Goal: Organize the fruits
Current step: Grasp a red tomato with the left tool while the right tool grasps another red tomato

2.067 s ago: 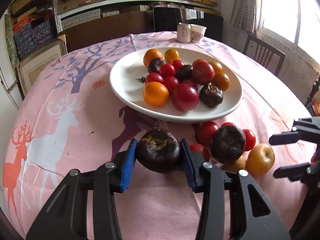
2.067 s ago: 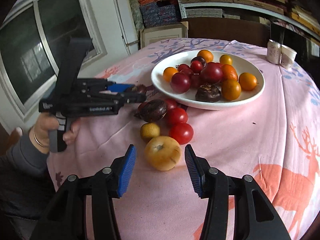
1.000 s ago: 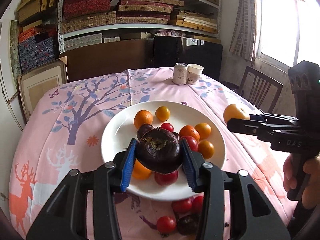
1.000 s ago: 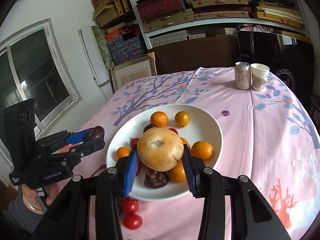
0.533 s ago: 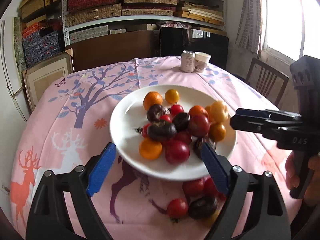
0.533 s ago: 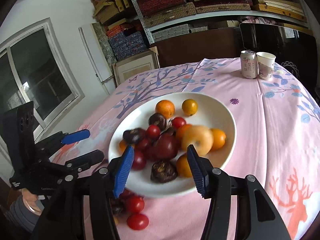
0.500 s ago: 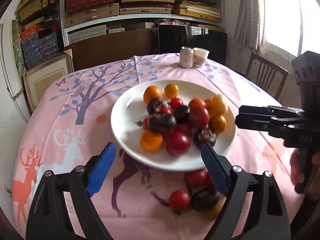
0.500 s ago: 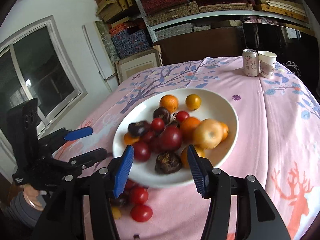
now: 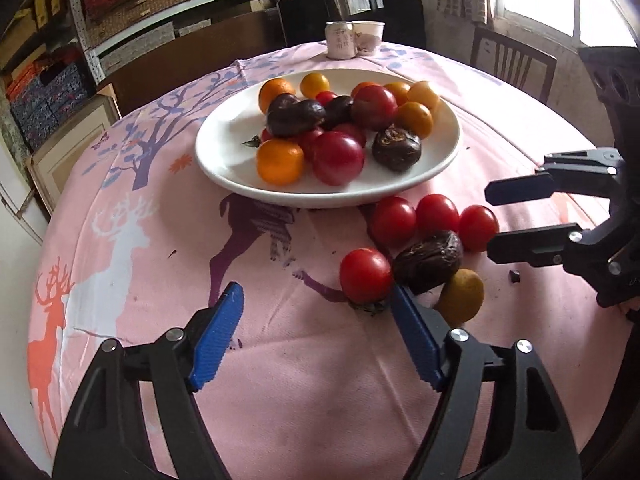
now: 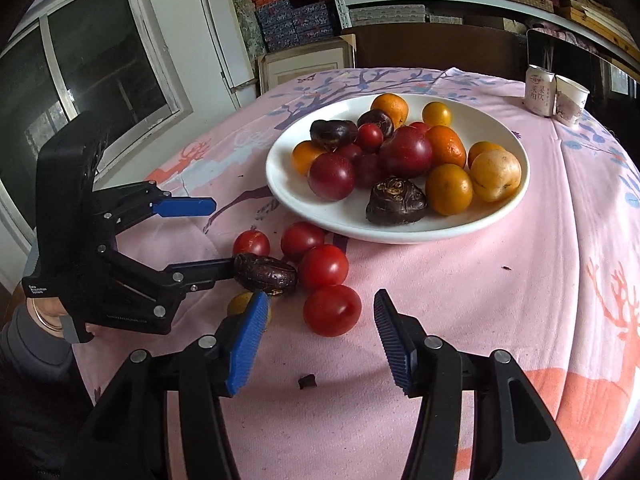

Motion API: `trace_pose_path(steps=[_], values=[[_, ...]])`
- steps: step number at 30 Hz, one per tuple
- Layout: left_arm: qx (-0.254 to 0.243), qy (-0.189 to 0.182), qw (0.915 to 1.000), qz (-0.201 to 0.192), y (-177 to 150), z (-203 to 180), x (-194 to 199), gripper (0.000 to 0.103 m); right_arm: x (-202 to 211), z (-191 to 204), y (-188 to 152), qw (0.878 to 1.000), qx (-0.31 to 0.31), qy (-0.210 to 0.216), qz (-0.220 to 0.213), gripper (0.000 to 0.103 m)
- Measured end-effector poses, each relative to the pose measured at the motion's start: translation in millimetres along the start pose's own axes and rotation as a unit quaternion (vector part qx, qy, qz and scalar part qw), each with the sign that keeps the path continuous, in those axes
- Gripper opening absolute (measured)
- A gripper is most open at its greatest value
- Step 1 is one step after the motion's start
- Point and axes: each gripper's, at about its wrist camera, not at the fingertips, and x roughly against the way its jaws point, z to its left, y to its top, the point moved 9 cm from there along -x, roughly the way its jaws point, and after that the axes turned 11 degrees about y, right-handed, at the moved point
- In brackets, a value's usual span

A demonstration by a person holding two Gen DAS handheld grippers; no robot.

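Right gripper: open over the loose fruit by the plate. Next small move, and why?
Probably ease the right gripper forward and down to straddle the nearest red tomato, then close. Its jaws stand open and empty, and that tomato lies on the tablecloth just ahead, between the pads, short of the white plate. The left gripper, also open, sits by the dark wrinkled fruit, so this avoids crowding.

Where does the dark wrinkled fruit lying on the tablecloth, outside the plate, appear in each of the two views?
Left wrist view: dark wrinkled fruit right of centre, among red tomatoes.
Right wrist view: same fruit left of centre, beside the left gripper.
Shared landmark: white plate.
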Motion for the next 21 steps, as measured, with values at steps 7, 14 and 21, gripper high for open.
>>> trace_pose_path(steps=[7,14,21], values=[[-0.01,0.004,0.9999,0.008,13,-7,-23,0.073,-11,-5,-1,1.0,-0.018,0.011,0.02,0.052],[0.021,-0.059,0.998,0.006,14,-10,-17,0.035,-6,-8,-4,0.999,-0.034,0.026,0.009,0.032],[0.069,-0.074,0.9943,-0.034,17,5,4,0.035,13,-14,-3,0.995,-0.07,0.066,-0.032,0.032]])
